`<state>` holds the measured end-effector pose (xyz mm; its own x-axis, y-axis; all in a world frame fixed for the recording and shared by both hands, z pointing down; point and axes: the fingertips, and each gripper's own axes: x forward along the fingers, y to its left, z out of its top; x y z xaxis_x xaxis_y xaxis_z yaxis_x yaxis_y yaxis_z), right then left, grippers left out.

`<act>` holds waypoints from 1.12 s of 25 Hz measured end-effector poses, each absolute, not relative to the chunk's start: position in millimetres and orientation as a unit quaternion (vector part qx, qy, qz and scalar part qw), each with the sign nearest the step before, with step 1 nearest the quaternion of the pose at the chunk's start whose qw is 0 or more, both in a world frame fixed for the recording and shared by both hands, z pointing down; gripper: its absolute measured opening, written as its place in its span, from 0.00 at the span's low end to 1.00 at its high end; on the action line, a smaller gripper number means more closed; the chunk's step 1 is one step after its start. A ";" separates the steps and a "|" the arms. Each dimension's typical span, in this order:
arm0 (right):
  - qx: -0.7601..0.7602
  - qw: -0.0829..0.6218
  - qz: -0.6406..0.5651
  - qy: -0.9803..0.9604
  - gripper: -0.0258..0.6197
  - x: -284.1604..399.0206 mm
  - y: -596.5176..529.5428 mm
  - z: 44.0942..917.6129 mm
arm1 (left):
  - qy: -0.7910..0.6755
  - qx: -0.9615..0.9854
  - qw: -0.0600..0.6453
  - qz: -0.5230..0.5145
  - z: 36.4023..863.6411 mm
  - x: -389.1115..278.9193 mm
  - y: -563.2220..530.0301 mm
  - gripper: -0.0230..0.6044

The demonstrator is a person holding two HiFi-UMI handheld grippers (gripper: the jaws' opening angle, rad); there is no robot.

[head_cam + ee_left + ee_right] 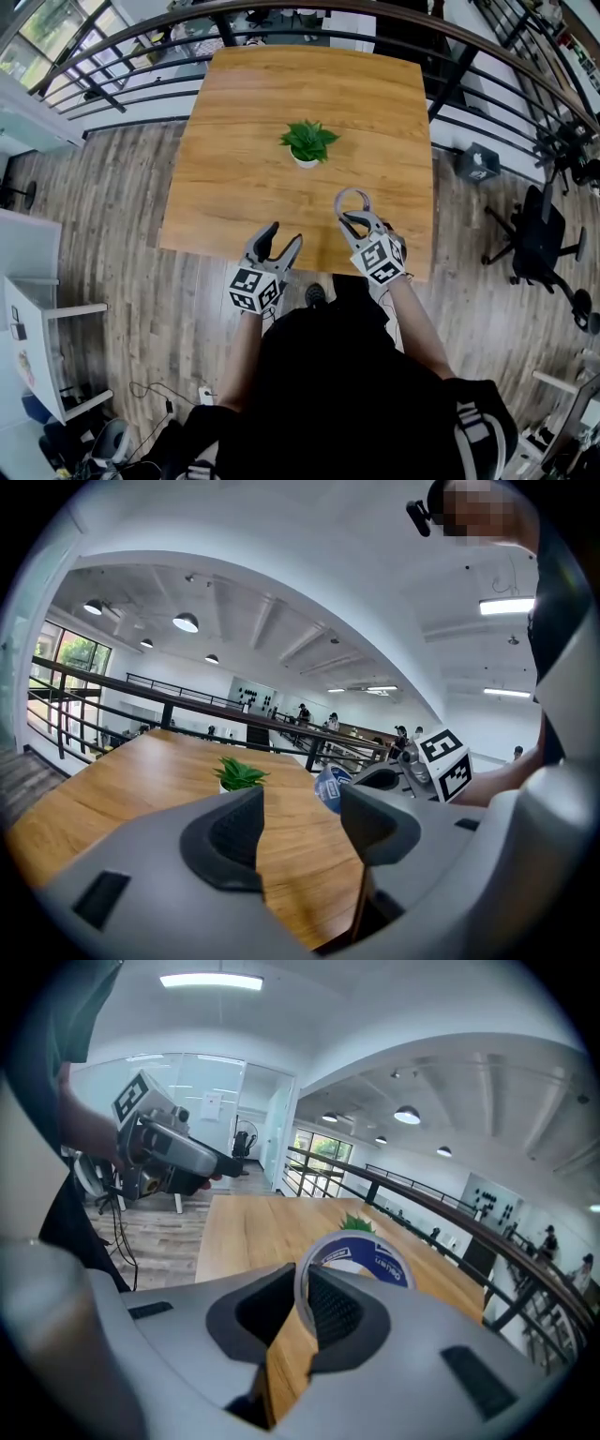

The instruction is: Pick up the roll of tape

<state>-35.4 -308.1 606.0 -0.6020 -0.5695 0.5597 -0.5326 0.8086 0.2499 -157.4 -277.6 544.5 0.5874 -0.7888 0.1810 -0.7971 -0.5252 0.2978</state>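
right claw (305, 1307): jaws sitting narrow, pinching the wall of the roll of tape (366, 1258); one pad is inside the ring, the other outside
roll of tape: standing on edge in the right claw, with the blue-and-white printed core poking out past the jaws
tape location: hanging over the near right part of the counter (262, 112); it's nearer the person than the plant (309, 142) and off to its right
tape vs counter: the left claw's view is showing it held clear of the wood
left claw (300, 829): jaws standing wide, gripping nothing; only counter wood is showing through the gap
left claw position: hovering at the counter's near edge, beside the right claw but apart from it, pointing across the top
plant: small, green, in a white pot; sitting upright around mid-counter, well apart from both claws
counter: light wood grain, squarish top
surroundings: dark metal railing (167, 710) running past the far edge, plank floor (103, 216) showing below, office chair (544, 244) standing off to the right
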 end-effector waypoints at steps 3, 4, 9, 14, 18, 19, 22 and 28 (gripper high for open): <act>0.312 0.316 -0.038 -0.895 0.12 -36.2 -309.5 593.0 | -0.457 0.873 0.173 0.010 541.6 -160.4 -277.2 0.47; 0.316 0.314 -0.042 -0.895 0.12 -35.4 -310.6 588.7 | -0.457 0.872 0.173 0.009 540.9 -161.2 -277.4 0.47; 0.325 0.300 -0.059 -0.895 0.12 -35.7 -311.2 570.2 | -0.460 0.871 0.174 0.006 539.4 -165.9 -274.9 0.47; 0.329 0.287 -0.063 -0.897 0.12 -39.2 -307.3 563.4 | -0.460 0.872 0.168 0.008 537.5 -168.0 -274.3 0.47; 0.325 0.300 -0.074 -0.894 0.12 -42.3 -303.2 562.8 | -0.459 0.872 0.168 0.008 536.3 -169.5 -272.9 0.47; 0.324 0.305 -0.080 -0.892 0.12 -42.3 -301.8 561.8 | -0.459 0.872 0.168 0.009 536.7 -169.7 -272.0 0.47; 0.322 0.305 -0.086 -0.892 0.12 -44.1 -300.9 557.8 | -0.460 0.871 0.171 0.011 539.5 -172.8 -269.9 0.47; 0.321 0.305 -0.082 -0.893 0.12 -46.5 -302.0 562.2 | -0.463 0.870 0.169 0.012 539.9 -176.6 -268.4 0.47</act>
